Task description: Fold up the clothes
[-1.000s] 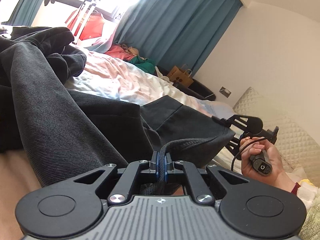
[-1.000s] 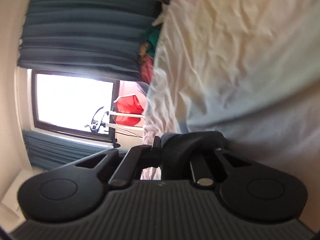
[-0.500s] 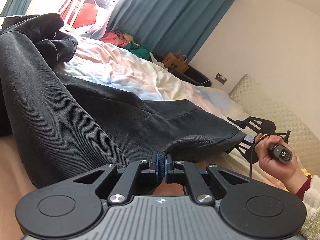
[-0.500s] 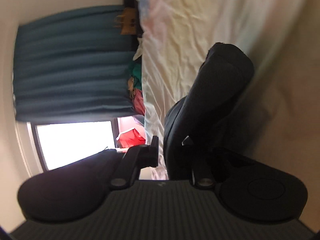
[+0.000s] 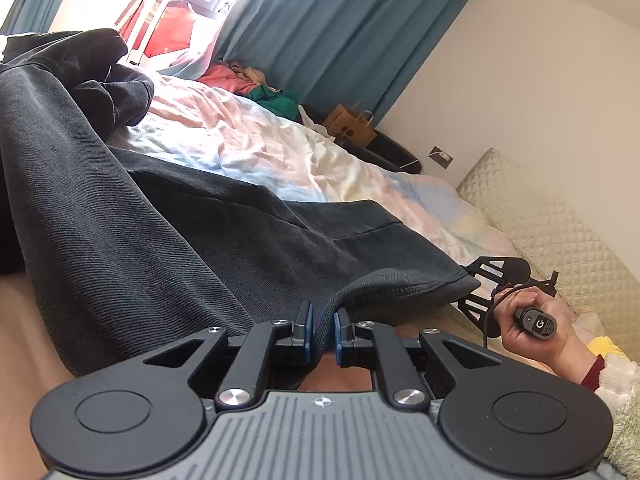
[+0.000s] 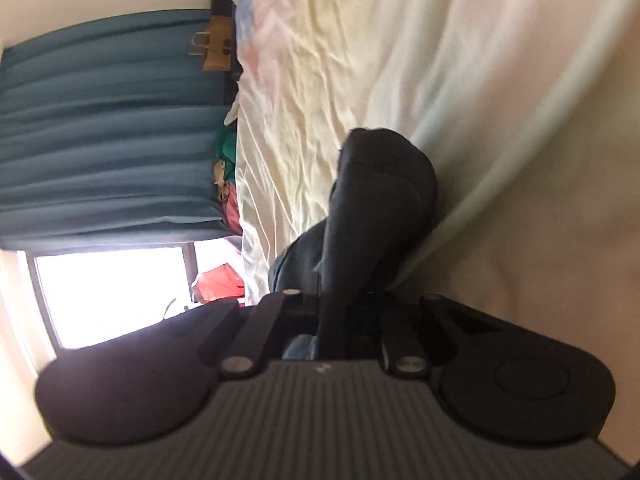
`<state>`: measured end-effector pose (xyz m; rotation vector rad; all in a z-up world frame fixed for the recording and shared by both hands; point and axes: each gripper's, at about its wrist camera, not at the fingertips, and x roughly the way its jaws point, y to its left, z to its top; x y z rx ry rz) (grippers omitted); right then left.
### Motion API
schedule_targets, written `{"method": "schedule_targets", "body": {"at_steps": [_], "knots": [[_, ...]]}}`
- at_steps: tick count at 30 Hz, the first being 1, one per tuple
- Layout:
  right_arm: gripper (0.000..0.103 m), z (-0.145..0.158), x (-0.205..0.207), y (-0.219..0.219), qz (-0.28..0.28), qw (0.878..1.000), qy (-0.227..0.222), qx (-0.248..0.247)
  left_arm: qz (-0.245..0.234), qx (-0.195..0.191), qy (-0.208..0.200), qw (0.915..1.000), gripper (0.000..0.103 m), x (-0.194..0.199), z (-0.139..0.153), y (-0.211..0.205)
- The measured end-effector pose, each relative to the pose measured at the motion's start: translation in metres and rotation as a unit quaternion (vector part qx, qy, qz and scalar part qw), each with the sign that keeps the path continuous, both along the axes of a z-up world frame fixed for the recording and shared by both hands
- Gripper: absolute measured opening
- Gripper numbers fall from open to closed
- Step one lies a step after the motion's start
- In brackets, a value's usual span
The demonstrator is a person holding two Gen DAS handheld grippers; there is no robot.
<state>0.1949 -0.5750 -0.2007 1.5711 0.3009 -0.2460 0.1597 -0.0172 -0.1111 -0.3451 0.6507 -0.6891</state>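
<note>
Rumpled bed (image 5: 304, 160) carrying dark grey trousers (image 5: 168, 248); left gripper (image 5: 320, 330) jaws just opening around the hem, right gripper (image 6: 332, 312) pinching fabric.

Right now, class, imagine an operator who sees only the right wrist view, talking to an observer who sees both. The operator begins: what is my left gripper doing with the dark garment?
Observer: The left gripper has the dark garment hem between its blue pads, and its jaws have just been opening.
Operator: How much cloth lies beyond my view?
Observer: A broad stretch crosses the bed sheet and ends in a bunched heap near the window.
Operator: Where is my right hand from there?
Observer: The right hand sits just past the hem's corner, beside a quilted cream cushion.
</note>
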Motion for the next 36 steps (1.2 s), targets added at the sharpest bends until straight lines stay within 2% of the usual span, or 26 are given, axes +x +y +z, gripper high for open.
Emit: {"method": "schedule_targets", "body": {"at_steps": [1,2,3,4,5,6,8,10,12,13,14,16,19,21,24,26,27,28,29,30,31,34,36], "knots": [[0.008,0.006,0.0,-0.001,-0.006,1.0,-0.004,-0.024,0.0,0.0,0.001,1.0,0.024,-0.001,0.002,0.001],[0.008,0.01,0.0,-0.002,-0.012,0.999,-0.006,-0.045,0.002,0.001,0.003,1.0,0.026,-0.004,0.005,0.004],[0.008,0.012,0.002,-0.004,-0.013,0.998,-0.006,-0.057,0.007,0.001,0.006,1.0,0.035,-0.008,0.008,0.009],[0.008,0.012,0.004,-0.004,-0.012,0.998,-0.003,-0.062,0.015,-0.001,0.013,0.9998,0.049,-0.011,0.011,0.015],[0.008,0.012,0.006,-0.005,-0.012,0.998,-0.001,-0.068,0.023,-0.003,0.021,0.9995,0.056,-0.015,0.014,0.022],[0.008,0.011,0.008,-0.005,-0.012,0.997,0.003,-0.073,0.037,-0.007,0.03,0.9988,0.067,-0.019,0.018,0.032],[0.008,0.005,0.011,-0.009,-0.012,0.997,0.014,-0.075,0.068,-0.024,0.048,0.9962,0.076,-0.024,0.025,0.052],[0.008,-0.003,0.012,-0.012,-0.011,0.997,0.019,-0.069,0.126,-0.051,0.073,0.988,0.092,-0.026,0.03,0.08],[0.008,-0.01,0.013,-0.014,-0.01,0.998,0.022,-0.06,0.211,-0.065,0.101,0.9701,0.101,-0.025,0.03,0.109],[0.008,-0.013,0.014,-0.014,-0.011,0.998,0.022,-0.054,0.26,-0.08,0.123,0.9544,0.103,-0.023,0.025,0.126],[0.008,-0.016,0.014,-0.015,-0.013,0.999,0.02,-0.044,0.308,-0.094,0.145,0.9355,0.103,-0.02,0.02,0.144],[0.009,-0.021,0.012,-0.017,-0.018,1.0,0.011,-0.017,0.39,-0.139,0.198,0.8883,0.103,-0.016,0.006,0.178],[0.01,-0.022,0.007,-0.017,-0.02,1.0,-0.001,0.0,0.45,-0.23,0.228,0.8324,0.1,-0.01,-0.015,0.212],[0.01,-0.018,0.007,-0.017,-0.016,1.0,-0.005,-0.015,0.47,-0.272,0.205,0.814,0.1,-0.007,-0.018,0.221],[0.009,-0.014,0.003,-0.012,-0.017,0.999,0.001,-0.039,0.501,-0.296,0.182,0.7928,0.096,0.003,-0.019,0.228],[0.008,-0.014,0.003,-0.01,-0.02,0.999,0.005,-0.046,0.52,-0.29,0.178,0.7831,0.084,0.009,-0.021,0.231],[0.008,-0.012,0.003,-0.01,-0.021,0.998,0.007,-0.051,0.526,-0.287,0.18,0.7802,0.074,0.009,-0.021,0.233],[0.008,-0.011,0.003,-0.009,-0.022,0.998,0.01,-0.056,0.531,-0.283,0.182,0.7772,0.06,0.009,-0.021,0.235],[0.008,-0.009,0.003,-0.008,-0.023,0.998,0.012,-0.063,0.537,-0.28,0.185,0.7742,0.052,0.009,-0.021,0.237],[0.008,-0.005,0.004,-0.008,-0.023,0.997,0.013,-0.069,0.542,-0.276,0.187,0.7712,0.035,0.01,-0.021,0.239],[0.008,-0.002,0.004,-0.008,-0.029,0.997,0.008,-0.064,0.547,-0.273,0.189,0.7689,0.022,0.01,-0.021,0.241],[0.007,0.015,0.002,-0.009,-0.037,0.996,-0.021,-0.079,0.543,-0.264,0.194,0.7728,0.014,0.003,-0.005,0.249],[0.007,0.032,0.0,-0.008,-0.033,0.99,-0.014,-0.135,0.543,-0.26,0.179,0.778,0.012,-0.005,0.015,0.263]]}}
